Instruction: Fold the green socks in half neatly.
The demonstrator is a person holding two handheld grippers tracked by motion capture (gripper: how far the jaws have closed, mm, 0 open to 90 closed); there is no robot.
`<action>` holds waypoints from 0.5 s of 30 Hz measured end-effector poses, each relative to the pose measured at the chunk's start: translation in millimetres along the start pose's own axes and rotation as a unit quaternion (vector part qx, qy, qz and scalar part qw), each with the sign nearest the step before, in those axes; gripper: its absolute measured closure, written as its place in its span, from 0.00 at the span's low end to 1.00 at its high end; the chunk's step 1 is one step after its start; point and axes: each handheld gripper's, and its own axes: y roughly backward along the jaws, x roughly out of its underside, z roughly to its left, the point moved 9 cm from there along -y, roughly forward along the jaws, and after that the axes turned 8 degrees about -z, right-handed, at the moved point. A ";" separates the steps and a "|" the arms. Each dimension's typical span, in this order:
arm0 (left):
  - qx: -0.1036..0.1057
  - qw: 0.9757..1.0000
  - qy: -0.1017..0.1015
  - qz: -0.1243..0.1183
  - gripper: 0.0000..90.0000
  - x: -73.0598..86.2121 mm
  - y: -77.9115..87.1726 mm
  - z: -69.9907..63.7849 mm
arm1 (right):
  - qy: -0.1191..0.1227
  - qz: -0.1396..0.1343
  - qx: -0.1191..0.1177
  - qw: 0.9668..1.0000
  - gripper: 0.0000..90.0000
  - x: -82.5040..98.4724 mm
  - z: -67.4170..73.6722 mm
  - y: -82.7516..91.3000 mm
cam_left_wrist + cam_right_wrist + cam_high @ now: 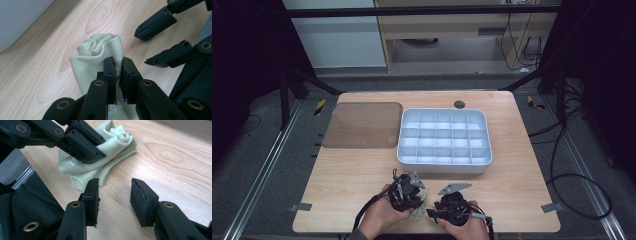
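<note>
A pale yellow-green sock (100,50) lies crumpled on the wooden table near its front edge, between my two grippers (421,197). My left gripper (118,62) is shut on the sock's fabric, its two jaws pinching a fold close together. In the right gripper view the sock (117,142) lies ahead and to the left, with the left gripper (98,153) clamped on it. My right gripper (113,187) stands open just short of the sock's cuff, with bare table between its pads. In the high view both hands hold the left gripper (417,200) and the right gripper (433,212) close together.
A white tray (444,162) divided into several empty compartments sits just beyond the hands. A brown translucent flat lid (362,125) lies at the back left. A dark round hole (459,104) marks the table's far edge. Tape strips (552,207) mark the front corners.
</note>
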 end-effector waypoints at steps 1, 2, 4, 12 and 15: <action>0.002 1.000 0.003 0.001 0.92 0.1 -0.5 0.3 | -0.004 -0.001 0.002 1.000 0.65 -0.3 -1.0 1.3; 0.003 1.000 0.005 0.001 0.92 0.0 -1.1 0.7 | -0.006 -0.001 0.004 1.000 0.65 -0.5 -2.1 1.8; 0.005 1.000 0.008 0.001 0.92 0.1 -1.5 1.4 | -0.008 -0.003 0.008 1.000 0.65 -0.8 -4.5 3.0; -0.003 1.000 0.003 0.011 0.92 -2.9 -5.9 0.6 | -0.012 -0.001 0.017 1.000 0.63 -0.3 -10.3 4.2; 0.000 1.000 0.012 0.010 0.93 -3.3 -6.9 2.0 | -0.016 -0.002 0.016 1.000 0.63 -0.6 -10.8 5.4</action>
